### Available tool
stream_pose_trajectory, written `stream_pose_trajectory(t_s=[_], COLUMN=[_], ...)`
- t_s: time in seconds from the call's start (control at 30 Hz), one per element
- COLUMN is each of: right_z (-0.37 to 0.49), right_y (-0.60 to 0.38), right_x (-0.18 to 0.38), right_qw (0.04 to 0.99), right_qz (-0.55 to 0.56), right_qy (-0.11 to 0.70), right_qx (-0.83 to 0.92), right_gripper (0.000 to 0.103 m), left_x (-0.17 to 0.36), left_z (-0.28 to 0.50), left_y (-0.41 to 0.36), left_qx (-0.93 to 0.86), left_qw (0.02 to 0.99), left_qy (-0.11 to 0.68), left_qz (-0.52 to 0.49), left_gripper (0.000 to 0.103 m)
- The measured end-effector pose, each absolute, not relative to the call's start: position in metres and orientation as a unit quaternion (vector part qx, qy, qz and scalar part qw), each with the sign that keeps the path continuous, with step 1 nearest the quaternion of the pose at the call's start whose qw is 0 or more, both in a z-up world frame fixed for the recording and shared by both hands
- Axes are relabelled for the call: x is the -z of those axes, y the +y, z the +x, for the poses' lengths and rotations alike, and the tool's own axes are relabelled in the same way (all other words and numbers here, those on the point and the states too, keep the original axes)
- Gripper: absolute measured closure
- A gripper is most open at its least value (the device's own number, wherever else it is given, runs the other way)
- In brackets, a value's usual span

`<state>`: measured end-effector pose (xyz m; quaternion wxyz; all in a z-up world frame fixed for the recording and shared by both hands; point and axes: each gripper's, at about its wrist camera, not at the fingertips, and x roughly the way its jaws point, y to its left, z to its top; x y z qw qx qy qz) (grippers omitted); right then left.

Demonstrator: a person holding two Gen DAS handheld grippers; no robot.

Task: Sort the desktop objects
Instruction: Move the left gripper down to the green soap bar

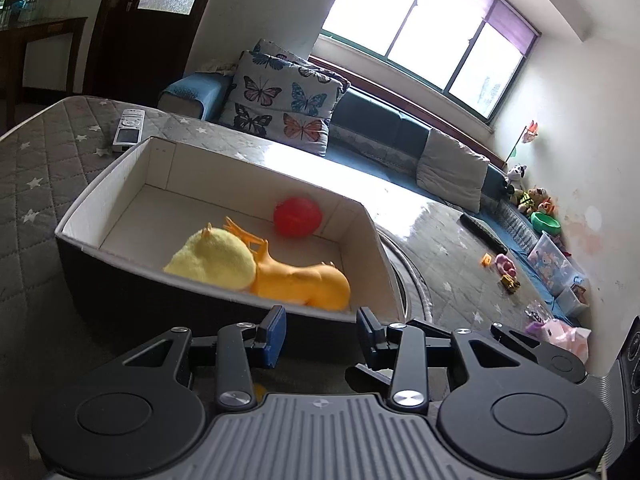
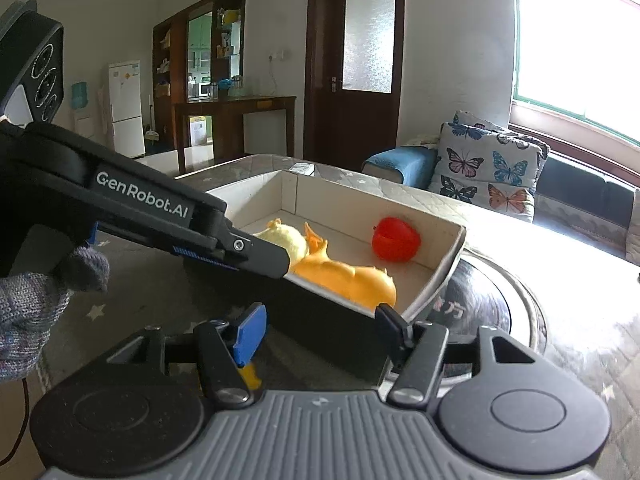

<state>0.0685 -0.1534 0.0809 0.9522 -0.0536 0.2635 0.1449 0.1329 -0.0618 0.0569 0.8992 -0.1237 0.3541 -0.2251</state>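
1. The left gripper (image 1: 322,330) is spread wide, its 2 blue-padded fingers (image 1: 275,334) holding nothing, poised just in front of the near wall of the box (image 1: 120,200).
2. The right gripper (image 2: 320,332) is likewise released and grasps nothing; it sits at the box's near corner, though whether it touches the wall is hard to tell.
3. The box rests on the quilted, star-patterned surface (image 1: 44,168) and holds 3 toys: 1 red ball (image 1: 297,216) towards the far side, 1 pale yellow plush (image 1: 212,260), and 1 orange rubber toy (image 1: 308,280) lying against the plush.
4. 1 remote control (image 1: 127,130) lies on the surface just behind the box.
5. 2 butterfly-print cushions (image 1: 280,100) lean on the sofa (image 1: 376,128) beyond.
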Motion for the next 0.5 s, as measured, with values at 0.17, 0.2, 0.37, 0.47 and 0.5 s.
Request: stream_pose_trajectory(t_s=[0.17,0.2,0.37,0.47,0.5], right_z=[0.049,0.046,0.035,0.028,0.025], right_y=[-0.158,-0.158,-0.161,-0.163,-0.164], right_x=[-0.080,-0.080,-0.079,-0.078,-0.078], right_qw=[0.955,0.955,0.956,0.956,0.956], right_qz=[-0.044,-0.042,-0.037,-0.034,-0.033], right_qy=[0.260,0.260,0.260,0.260,0.260], right_qx=[-0.139,-0.139,-0.135,-0.132,-0.131], right_gripper=[0.041,0.041,0.041,0.041,0.041], left_x=[-0.053,-0.052,-0.048,-0.046,-0.045], left_z=[0.117,0.114,0.102,0.096,0.094], left_y=[-0.063,-0.064,-0.067,-0.070,-0.071], left_qx=[0.225,0.225,0.227,0.228,0.228], left_qw=[0.898,0.897,0.894,0.892,0.892], left_qy=[0.359,0.360,0.368,0.372,0.374], left_qz=[-0.123,-0.122,-0.120,-0.116,-0.114], left_gripper=[0.062,0.062,0.062,0.062,0.062])
